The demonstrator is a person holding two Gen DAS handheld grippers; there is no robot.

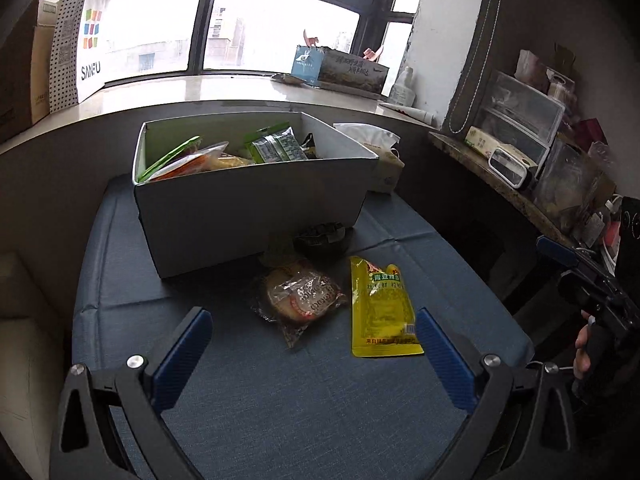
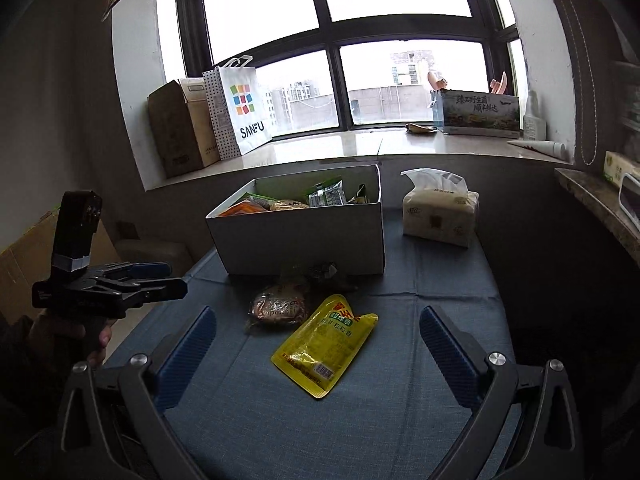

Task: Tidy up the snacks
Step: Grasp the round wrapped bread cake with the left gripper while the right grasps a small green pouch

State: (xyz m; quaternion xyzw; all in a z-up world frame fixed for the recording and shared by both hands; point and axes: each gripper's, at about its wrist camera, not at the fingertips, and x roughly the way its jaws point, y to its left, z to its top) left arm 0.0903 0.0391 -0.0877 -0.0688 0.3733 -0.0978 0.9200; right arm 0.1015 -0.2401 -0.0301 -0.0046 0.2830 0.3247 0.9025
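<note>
A woven blue cloth (image 1: 280, 400) with pressed fold lines covers the table, and on it stands a rectangular white cardboard box (image 1: 248, 208) with smooth matte walls, open on top. Crinkled snack packets (image 1: 276, 146) fill it, among them a green foil one leaning on the far wall. In front of the box, on the cloth, lie three loose snacks: a flat glossy yellow pouch (image 1: 380, 308) with green lettering, a round cake in clear crackly wrap (image 1: 298, 298) just beside it on the left, and a dark crumpled packet (image 1: 320, 236) touching the box wall. A soft paper tissue pack (image 2: 440, 216) stands to the right of the box. The left gripper (image 1: 314, 344) hovers low over the cloth, its ribbed blue pads spread wide and holding nothing, with the yellow pouch and the wrapped cake between and beyond the tips. The right gripper (image 2: 318, 340) is likewise spread and unloaded, aimed at the same pouch; in the left view it sits off the table's right edge, held level in a hand (image 1: 584, 348).
</note>
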